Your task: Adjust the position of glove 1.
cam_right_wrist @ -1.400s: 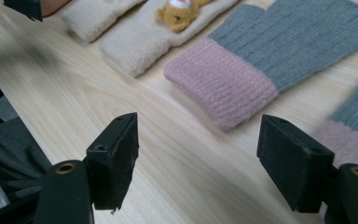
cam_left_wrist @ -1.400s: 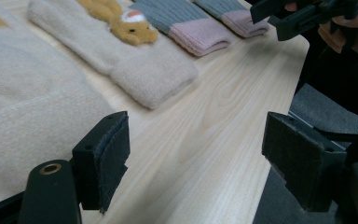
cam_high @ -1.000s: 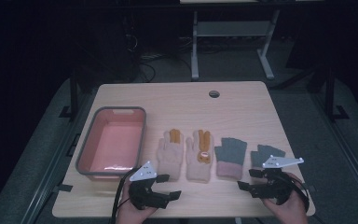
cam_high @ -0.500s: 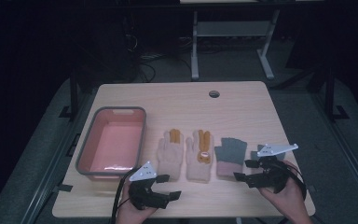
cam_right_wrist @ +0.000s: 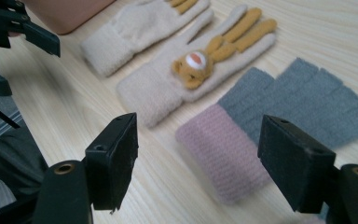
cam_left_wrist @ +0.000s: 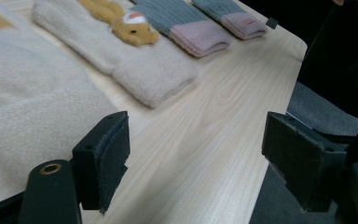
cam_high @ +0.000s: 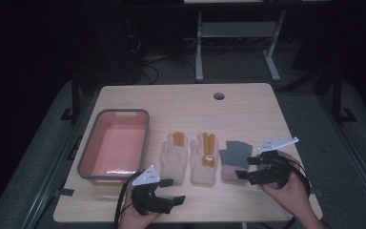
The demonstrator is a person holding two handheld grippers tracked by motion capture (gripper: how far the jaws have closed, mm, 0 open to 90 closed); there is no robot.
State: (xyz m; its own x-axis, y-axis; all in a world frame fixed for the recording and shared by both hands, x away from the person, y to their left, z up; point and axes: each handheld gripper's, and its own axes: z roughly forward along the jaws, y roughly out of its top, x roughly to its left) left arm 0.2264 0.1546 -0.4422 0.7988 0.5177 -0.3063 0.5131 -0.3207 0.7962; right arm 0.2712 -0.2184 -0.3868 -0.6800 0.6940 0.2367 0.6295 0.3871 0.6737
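Table (cam_high: 248, 109) of pale wood, lit against a dark room. Pink bin (cam_high: 115, 145) with grey rim at left, well apart from the right gripper. Four gloves in a row along the near half, cuffs toward the near edge: cream glove (cam_high: 173, 153) just beside the bin, bear glove (cam_high: 205, 160) next, cream with orange fingers and a small bear face, then grey glove (cam_high: 235, 160) with a pink cuff, then a second grey glove (cam_left_wrist: 233, 18), seen in the left gripper view lying just beyond the first.

Right gripper (cam_high: 244, 168) at the right near edge, held in a hand, hovering low at the grey glove's right side. Jaws spread wide, nothing between them. In the right gripper view, pink cuff (cam_right_wrist: 226, 151) lying between and just ahead of the jaws, not touched; grey fingerless part stretching away up and right; bear glove just beside it to the left.

Left gripper (cam_high: 173, 190) at the near edge below the cream glove, also held in a hand. Jaws wide apart and empty, bare wood between them. Cream glove's cuff just beside the left jaw in the left gripper view, whether touching not clear.
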